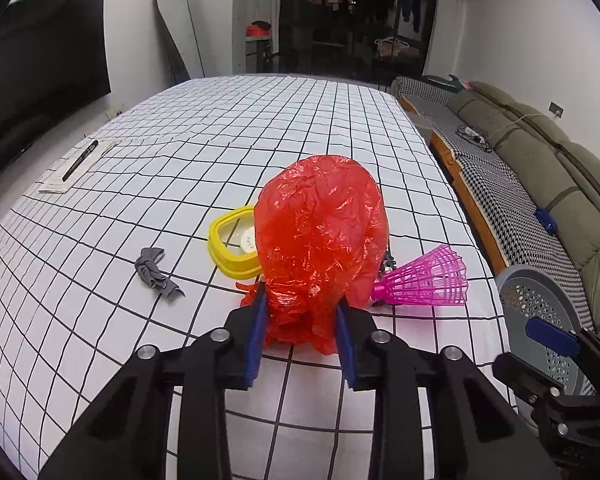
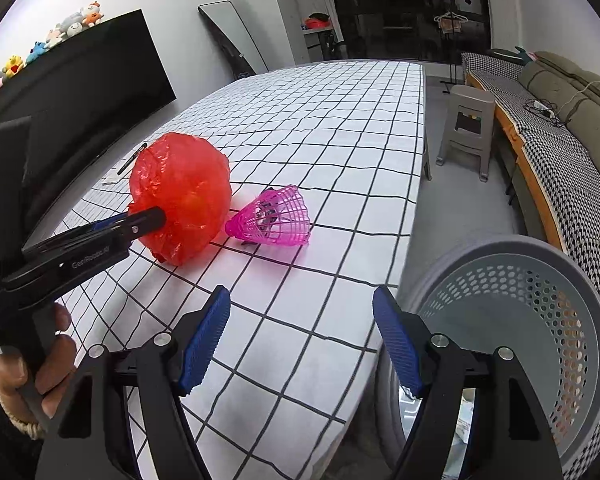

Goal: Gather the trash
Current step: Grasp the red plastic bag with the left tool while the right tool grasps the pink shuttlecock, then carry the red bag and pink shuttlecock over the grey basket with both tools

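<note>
Left claw: closed on the gathered lower end of the red bag, centre of the left wrist frame. Gripped at the crumpled neck, probably because the puffed body offers no firm hold. Bag bottom apparently touching or just above the counter; cannot tell which.

Right claw: wide, holding nothing, lower centre of the right wrist frame, parked over the counter edge beside the bin. Bin at lower right, off the counter, mouth tilted toward the claw, probably for a short drop.

Shuttlecock: on its side, just right of the bag. Grey scrap and yellow tub: left of the bag, not yet collected.
</note>
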{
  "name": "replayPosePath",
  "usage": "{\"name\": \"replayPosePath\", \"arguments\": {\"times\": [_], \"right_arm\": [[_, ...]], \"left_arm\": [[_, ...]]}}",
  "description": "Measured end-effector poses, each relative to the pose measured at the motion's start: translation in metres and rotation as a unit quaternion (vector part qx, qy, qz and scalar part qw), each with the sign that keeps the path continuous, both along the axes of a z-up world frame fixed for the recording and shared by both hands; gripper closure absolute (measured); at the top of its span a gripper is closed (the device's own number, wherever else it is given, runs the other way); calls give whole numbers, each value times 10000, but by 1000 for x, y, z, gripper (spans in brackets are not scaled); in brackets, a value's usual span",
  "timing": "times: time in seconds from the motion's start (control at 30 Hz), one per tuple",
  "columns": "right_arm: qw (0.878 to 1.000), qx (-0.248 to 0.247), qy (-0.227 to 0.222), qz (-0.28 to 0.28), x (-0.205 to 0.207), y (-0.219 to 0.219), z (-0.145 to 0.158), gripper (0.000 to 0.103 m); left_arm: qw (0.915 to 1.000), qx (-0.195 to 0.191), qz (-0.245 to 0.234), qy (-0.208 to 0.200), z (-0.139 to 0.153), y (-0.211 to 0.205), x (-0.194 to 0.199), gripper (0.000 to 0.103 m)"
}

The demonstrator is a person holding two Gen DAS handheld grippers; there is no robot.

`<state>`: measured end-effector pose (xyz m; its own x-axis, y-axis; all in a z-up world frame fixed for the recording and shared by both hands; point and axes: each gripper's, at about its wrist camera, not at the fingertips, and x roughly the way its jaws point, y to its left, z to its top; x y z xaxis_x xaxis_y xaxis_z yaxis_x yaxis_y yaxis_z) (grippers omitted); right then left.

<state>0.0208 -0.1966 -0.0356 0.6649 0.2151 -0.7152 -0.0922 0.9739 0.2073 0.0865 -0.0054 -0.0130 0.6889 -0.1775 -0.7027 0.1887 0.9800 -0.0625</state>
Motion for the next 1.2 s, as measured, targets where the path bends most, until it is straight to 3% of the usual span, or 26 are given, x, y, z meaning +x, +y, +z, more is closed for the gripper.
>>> {"name": "replayPosePath", "arguments": {"times": [0.47,0.73,0.9,0.97,1.03,1.2], "right_arm": [[9993,-216,56,309,57,36,-4,32],[9970,-687,193,291,80,61,-11,34],[9946,-945,234,347,84,72,-16,68],[9946,-941,235,375,85,72,-17,86],[9946,-925,236,399,83,73,-18,97],[9958,-806,165,411,75,70,-12,98]], "left_arm": [[9989,-12,281,-380,24,33,-31,75],[9985,-27,379,-403,24,44,-37,75],[9984,-76,417,-372,22,50,-39,74],[9984,-80,415,-368,21,50,-41,74],[9985,-87,404,-366,21,51,-42,74],[9986,-98,372,-375,24,50,-46,74]]}}
